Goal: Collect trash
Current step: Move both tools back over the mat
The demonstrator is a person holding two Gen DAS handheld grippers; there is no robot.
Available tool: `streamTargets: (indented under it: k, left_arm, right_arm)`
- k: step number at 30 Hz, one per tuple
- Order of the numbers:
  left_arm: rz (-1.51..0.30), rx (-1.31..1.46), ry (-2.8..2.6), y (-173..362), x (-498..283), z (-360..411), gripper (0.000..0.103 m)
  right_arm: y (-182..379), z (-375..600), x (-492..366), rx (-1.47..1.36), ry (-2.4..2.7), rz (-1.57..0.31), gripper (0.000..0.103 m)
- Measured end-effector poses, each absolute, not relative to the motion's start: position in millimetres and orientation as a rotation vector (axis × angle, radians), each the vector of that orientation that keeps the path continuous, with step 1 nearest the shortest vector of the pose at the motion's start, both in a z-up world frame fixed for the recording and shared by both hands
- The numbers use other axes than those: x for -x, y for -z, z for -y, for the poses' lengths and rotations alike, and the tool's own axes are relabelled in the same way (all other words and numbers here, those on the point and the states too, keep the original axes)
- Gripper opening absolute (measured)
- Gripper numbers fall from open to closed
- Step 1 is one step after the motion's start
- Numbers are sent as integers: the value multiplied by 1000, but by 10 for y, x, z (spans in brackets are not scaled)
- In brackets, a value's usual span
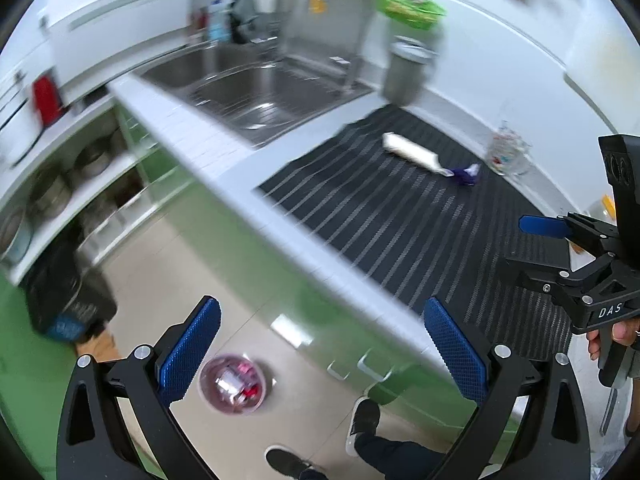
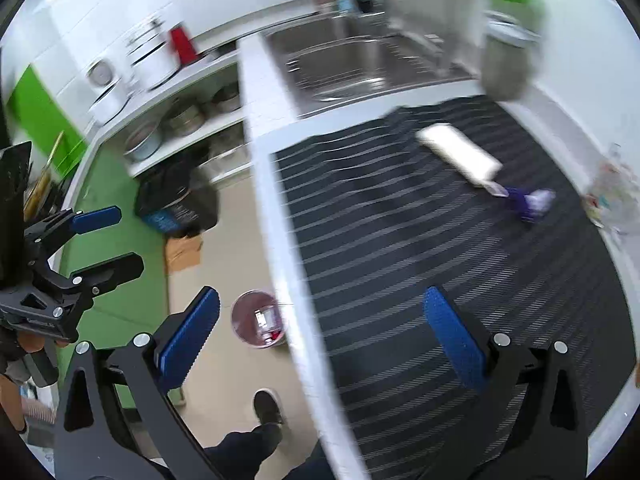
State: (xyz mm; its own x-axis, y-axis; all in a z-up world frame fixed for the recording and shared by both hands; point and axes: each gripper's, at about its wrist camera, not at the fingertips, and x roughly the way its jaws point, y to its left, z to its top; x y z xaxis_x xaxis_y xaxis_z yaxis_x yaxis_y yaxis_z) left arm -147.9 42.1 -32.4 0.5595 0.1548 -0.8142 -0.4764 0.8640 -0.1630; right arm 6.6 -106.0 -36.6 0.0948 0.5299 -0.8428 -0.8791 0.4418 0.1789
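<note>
Left gripper (image 1: 320,350): fingers spread wide, nothing between them, held above the counter edge. Right gripper (image 2: 322,344): likewise spread wide and empty, over the striped mat (image 2: 420,248). Trash on the mat, well ahead of both grippers: one white wrapper (image 2: 460,154) lying flat; one purple scrap (image 2: 532,202) just beside its near end; one crumpled clear plastic piece (image 2: 614,196) near the wall, apart from the other two. Bin (image 2: 260,319): round, pinkish, on the floor below the counter, some items inside. Sink (image 1: 256,92): steel, beyond the mat. Person's shoe (image 2: 267,407) on the floor.
</note>
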Motion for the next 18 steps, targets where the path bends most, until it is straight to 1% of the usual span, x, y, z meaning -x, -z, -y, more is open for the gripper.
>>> streamTargets:
  k: [9,18]
  left_arm:
    - [-931,323,-274,312,527,-82,98]
    - [-970,265,-167,439,-263,-190,98]
  right_arm:
    - [396,1590,-967,367,-957,-1010,100]
    - [550,1488,-1591,336,-851,-1029,100]
